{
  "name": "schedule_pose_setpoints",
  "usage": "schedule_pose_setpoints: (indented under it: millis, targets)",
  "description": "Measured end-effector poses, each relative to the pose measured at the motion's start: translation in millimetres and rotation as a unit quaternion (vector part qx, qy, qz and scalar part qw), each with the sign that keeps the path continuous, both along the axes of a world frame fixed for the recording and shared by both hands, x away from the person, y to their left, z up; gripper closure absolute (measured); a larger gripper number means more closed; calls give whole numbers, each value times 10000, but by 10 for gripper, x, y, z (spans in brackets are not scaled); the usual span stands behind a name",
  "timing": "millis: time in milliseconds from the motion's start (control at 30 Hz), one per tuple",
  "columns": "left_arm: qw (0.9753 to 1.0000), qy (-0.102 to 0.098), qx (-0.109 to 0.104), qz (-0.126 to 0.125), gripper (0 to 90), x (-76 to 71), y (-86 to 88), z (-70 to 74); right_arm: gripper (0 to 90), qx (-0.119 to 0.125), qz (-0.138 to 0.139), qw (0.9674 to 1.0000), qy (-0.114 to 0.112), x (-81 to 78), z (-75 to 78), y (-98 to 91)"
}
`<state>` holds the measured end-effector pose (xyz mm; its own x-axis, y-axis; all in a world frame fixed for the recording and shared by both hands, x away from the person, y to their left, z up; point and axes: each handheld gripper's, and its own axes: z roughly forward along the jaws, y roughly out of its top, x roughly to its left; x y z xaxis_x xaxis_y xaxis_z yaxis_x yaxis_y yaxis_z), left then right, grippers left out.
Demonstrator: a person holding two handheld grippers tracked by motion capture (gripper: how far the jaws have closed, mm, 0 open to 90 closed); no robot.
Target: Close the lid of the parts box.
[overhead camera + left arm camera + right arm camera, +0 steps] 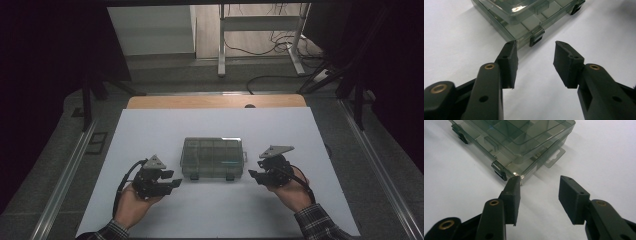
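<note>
The compartment box (213, 157) lies between left claw (173, 180) and right claw (253, 169).

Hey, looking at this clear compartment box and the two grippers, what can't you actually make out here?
- Box contents: high view, too small and dim behind the smoky lid.
- Box's far side: left gripper view, cut off by the top edge.
- Whether the latches are fastened: right gripper view, not clear.
- Left gripper and right gripper bodies: cut off by the bottom edge.

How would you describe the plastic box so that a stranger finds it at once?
Look at the white table sheet. Near its middle, between the left tool and the right tool, lies the compartment box. It is smoky, see-through and lidded, with two dark latches on its near side.
</note>
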<state>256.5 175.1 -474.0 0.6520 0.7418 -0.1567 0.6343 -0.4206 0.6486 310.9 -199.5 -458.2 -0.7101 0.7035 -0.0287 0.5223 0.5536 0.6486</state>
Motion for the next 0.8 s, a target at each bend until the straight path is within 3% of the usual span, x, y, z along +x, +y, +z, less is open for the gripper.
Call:
schedule_pose_setpoints:
  millis: [800]
  targets:
    - [9996,-29,-70,276,343,-140,264,14,348,-64,-71,9999,-74,-166,26,-224]
